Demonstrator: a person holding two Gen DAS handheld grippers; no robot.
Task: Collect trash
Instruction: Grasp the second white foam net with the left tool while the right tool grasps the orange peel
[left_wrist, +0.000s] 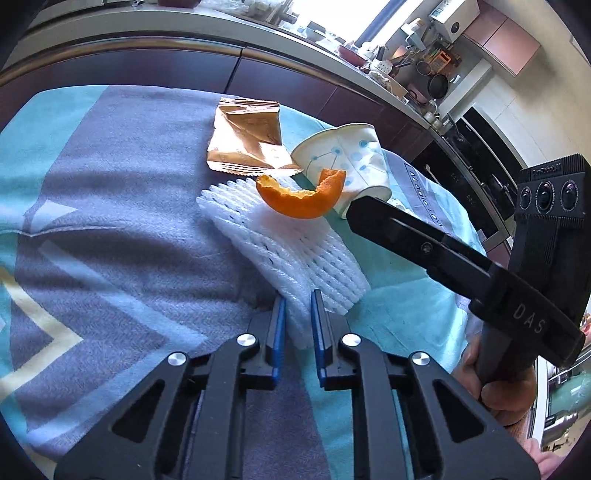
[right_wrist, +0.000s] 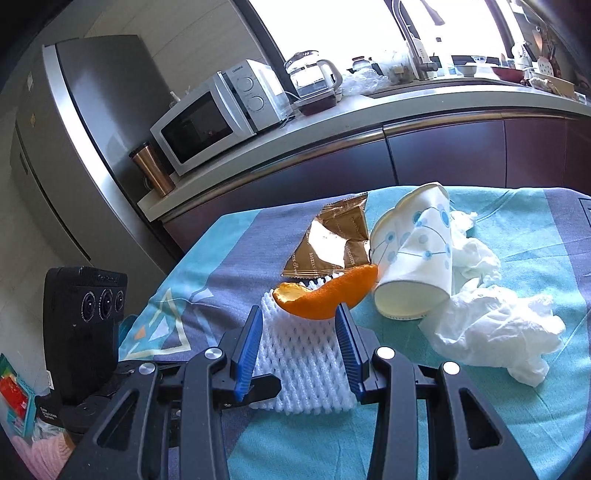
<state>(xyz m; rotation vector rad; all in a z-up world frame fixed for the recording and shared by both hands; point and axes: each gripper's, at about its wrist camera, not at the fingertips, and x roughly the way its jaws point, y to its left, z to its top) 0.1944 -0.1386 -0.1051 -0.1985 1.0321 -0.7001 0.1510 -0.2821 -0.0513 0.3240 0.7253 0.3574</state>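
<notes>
White foam netting (left_wrist: 280, 251) lies on the cloth-covered bench (left_wrist: 110, 229), its near edge pinched between the blue pads of the left tool (left_wrist: 297, 306). An orange peel (left_wrist: 301, 197) rests on the netting's far end, a gold wrapper (left_wrist: 245, 138) behind it. The right tool (right_wrist: 300, 323) stands apart, straddling the netting beside a tipped paper cup (right_wrist: 413, 258) and crumpled tissue (right_wrist: 495, 328).

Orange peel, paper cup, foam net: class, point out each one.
orange peel (right_wrist: 325, 299), right wrist view, outer skin
paper cup (right_wrist: 417, 254), right wrist view, printed side wall
foam net (left_wrist: 295, 240), left wrist view, ribbed top
</notes>
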